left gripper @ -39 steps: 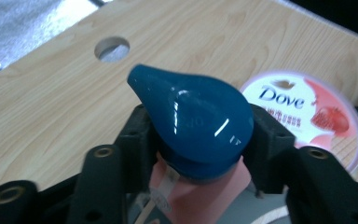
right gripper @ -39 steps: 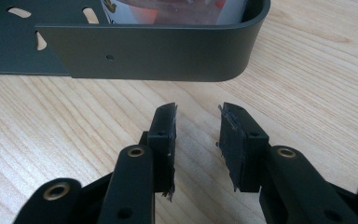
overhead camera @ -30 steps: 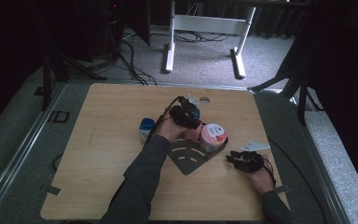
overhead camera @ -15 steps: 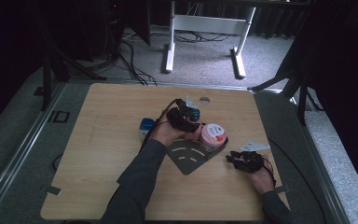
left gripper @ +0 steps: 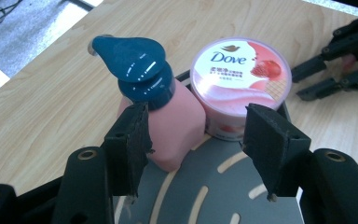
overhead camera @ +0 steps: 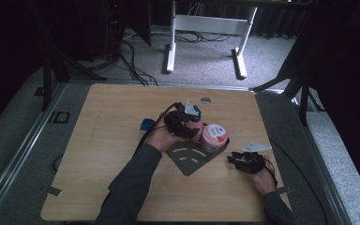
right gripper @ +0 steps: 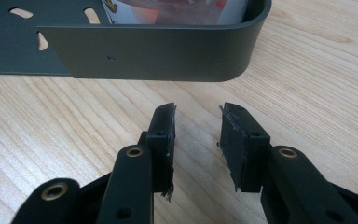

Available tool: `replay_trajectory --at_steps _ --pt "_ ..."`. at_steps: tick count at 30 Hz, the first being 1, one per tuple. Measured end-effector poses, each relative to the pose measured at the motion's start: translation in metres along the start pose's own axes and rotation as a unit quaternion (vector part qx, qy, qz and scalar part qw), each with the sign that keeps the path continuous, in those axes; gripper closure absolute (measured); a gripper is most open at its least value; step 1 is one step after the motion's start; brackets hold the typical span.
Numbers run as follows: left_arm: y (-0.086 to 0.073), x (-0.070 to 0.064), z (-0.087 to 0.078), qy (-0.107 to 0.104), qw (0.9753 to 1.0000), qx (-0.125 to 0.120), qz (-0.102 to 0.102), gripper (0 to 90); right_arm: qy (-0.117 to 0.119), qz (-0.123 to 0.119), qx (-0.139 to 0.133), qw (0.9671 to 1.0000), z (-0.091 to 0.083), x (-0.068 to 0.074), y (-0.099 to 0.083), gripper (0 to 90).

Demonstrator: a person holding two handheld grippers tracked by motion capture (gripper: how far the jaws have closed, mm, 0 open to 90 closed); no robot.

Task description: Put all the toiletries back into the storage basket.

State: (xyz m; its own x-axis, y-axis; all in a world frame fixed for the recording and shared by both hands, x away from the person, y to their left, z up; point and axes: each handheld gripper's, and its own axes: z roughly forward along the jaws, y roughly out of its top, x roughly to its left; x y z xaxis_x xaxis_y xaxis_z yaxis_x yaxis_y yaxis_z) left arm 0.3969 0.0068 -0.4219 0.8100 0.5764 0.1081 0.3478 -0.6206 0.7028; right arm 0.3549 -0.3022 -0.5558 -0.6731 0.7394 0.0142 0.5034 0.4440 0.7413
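Observation:
A pink bottle [left gripper: 175,126] with a dark blue pump top stands on the grey metal corner tray [left gripper: 214,191], next to a pink Dove tub [left gripper: 240,77]. My left gripper [left gripper: 198,116] is open. Its left pad touches the bottle's side and its right jaw stands clear by the tub. From the high view the left gripper [overhead camera: 187,125] is at the bottle [overhead camera: 196,127], beside the tub [overhead camera: 214,136] on the tray [overhead camera: 190,159]. My right gripper [right gripper: 198,112] rests low on the table, jaws slightly apart with nothing between them, facing the tray's wall [right gripper: 158,51]. It lies right of the tray [overhead camera: 232,159].
A small blue object [overhead camera: 146,124] lies on the wooden table [overhead camera: 103,154] left of my left hand. A round hole [overhead camera: 206,100] sits near the table's far edge. A white desk frame [overhead camera: 206,28] and cables stand on the floor beyond.
My left gripper has shifted slightly toward the person at the bottle. The right gripper has stayed in place.

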Motion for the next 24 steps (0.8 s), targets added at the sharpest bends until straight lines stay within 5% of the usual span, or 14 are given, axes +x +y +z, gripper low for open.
replay_trajectory --at_steps 10,14,24 --pt "-0.003 -0.005 -0.016 -0.047 0.9985 -0.009 0.029 42.3 0.000 0.000 0.000 1.0000 0.000 0.000 0.000 65.2" --pt "-0.005 -0.002 -0.021 -0.041 0.9987 -0.006 0.031 43.2 0.000 0.000 0.000 1.0000 0.000 0.000 0.000 65.2" --pt "-0.009 0.013 -0.038 -0.024 0.9993 -0.027 0.002 40.6 0.000 0.000 0.000 1.0000 0.000 0.000 0.000 65.1"
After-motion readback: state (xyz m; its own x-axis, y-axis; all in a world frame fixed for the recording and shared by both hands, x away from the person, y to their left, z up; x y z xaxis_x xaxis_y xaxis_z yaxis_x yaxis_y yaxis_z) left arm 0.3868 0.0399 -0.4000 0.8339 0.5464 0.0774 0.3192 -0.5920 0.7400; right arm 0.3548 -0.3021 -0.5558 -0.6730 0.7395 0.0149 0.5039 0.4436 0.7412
